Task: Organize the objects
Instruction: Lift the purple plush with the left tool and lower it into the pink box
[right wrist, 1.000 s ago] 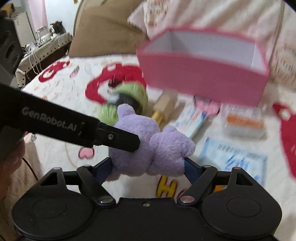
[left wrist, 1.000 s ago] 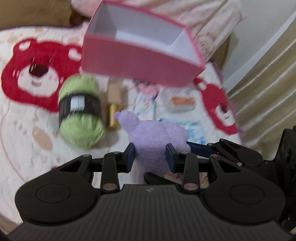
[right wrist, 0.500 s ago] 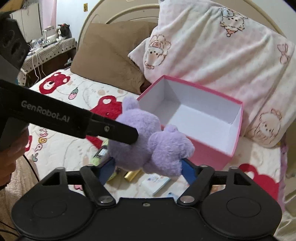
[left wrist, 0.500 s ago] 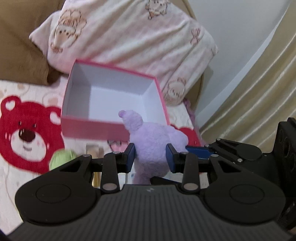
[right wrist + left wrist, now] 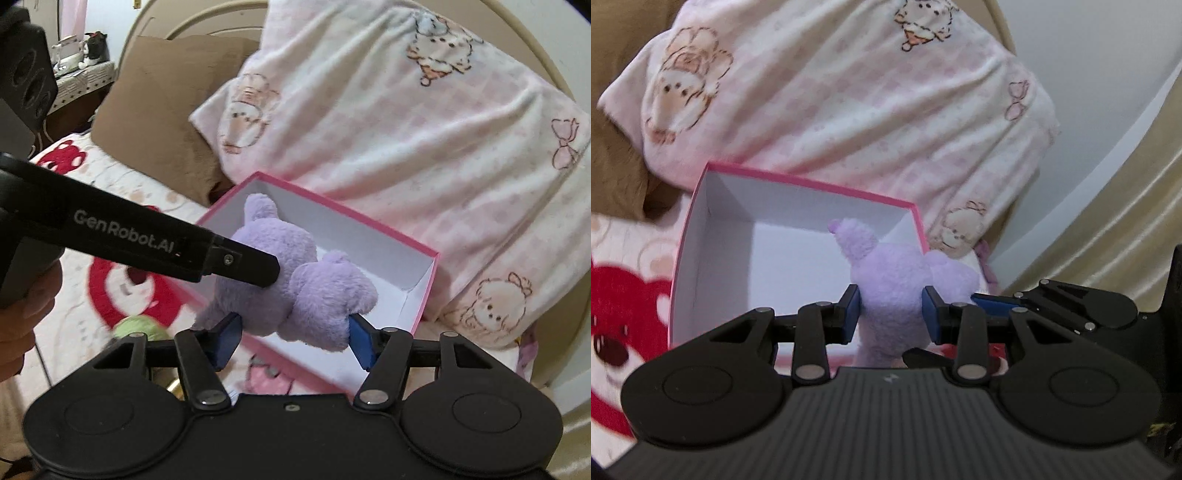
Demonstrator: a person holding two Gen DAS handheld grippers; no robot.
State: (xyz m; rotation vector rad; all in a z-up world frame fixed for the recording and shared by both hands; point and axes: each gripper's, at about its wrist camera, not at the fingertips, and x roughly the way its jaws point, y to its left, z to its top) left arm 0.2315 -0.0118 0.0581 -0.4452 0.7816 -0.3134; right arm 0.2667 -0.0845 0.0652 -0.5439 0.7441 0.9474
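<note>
A fluffy lilac plush toy (image 5: 890,295) is clamped by both grippers at once: the blue pads of the left gripper (image 5: 891,314) are pressed into its narrow middle, and the right gripper (image 5: 293,332) is closed on its wider, rounded bulk. The toy is held over the open pink cardboard box (image 5: 417,314), whose smooth white inside is seen beneath it. The rectangular box is set on a fleecy bear-print blanket (image 5: 624,314), against a soft checked pillow (image 5: 424,129).
</note>
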